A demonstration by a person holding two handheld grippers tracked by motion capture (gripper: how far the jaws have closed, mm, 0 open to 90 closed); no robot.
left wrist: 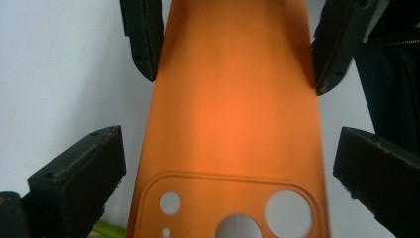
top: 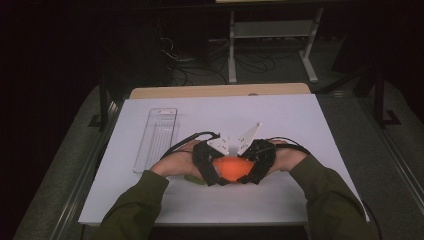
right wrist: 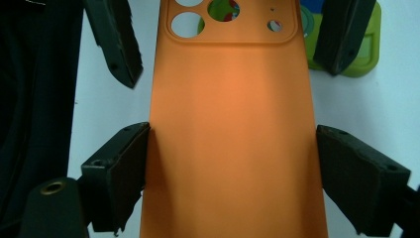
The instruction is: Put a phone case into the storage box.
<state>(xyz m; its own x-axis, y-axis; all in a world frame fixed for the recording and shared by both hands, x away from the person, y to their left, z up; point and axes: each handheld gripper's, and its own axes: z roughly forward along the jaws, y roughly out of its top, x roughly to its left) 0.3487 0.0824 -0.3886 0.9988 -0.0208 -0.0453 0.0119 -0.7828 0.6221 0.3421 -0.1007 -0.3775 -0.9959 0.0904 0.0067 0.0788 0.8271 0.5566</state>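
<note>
We see an orange phone case (left wrist: 233,114) running 6 to 12 o'clock over a white table (left wrist: 59,64), camera cutouts at 6. Our left gripper (left wrist: 229,163) straddles it, jaws at 8 and 4, both just clear of the edges. The right gripper (left wrist: 233,47) pinches its sides at 11 and 1. Green sliver (left wrist: 110,230) at 7

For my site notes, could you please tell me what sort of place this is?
Probably a lab or workshop recording bench: a white board on a wooden table, loose cables on the dark floor, and a metal-framed stand behind.
</note>
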